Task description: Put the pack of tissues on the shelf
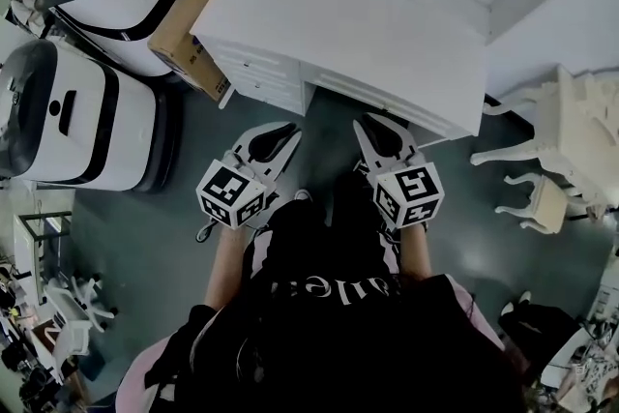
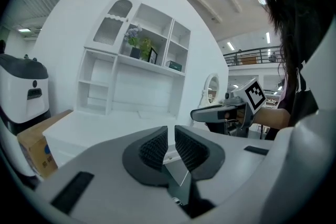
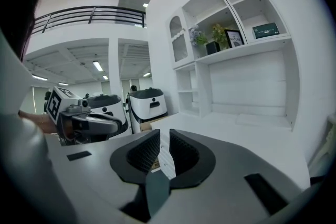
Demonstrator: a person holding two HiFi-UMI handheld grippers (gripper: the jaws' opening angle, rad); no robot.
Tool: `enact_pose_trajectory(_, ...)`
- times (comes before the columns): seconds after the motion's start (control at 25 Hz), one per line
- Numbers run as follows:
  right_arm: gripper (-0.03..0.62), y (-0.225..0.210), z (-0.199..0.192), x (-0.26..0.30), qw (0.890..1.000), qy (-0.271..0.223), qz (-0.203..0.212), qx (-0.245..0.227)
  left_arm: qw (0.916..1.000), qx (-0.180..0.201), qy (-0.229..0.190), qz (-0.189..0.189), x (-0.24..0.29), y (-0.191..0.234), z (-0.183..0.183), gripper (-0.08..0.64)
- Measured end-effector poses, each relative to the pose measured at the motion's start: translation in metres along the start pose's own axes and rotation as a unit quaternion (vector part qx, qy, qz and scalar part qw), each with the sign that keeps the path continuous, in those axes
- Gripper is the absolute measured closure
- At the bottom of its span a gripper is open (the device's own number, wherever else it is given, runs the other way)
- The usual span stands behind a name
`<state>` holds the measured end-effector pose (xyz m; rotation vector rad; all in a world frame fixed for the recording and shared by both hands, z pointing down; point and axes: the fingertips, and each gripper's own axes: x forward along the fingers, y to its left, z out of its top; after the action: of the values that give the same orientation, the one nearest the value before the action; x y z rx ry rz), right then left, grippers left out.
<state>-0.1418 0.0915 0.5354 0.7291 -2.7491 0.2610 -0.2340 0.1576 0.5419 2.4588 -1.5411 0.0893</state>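
White desk (image 1: 387, 24), shelf (image 2: 157, 67), its plants (image 2: 139, 43) only in gripper views

Cardboard box (image 1: 189, 29) beside two white machines (image 1: 82, 121), ornate white chair (image 1: 556, 145) at right

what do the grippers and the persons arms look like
Both the left gripper and right gripper have pale grey shells tapering forward, each carrying a white cube printed with black square markers. Their fingers are dark grey and ribbed. The person wears a black top with pale lettering; the forearms are bare.
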Motion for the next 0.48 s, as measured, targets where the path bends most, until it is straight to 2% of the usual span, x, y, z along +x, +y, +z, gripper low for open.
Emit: enact_pose_trajectory(0.48, 0.517, 0.03, -0.009, -0.005, 1.0, 0.012, 0.01, -0.027, 0.9997, 0.017, -0.001, -0.019, -0.014, -0.009, -0.002, 0.508)
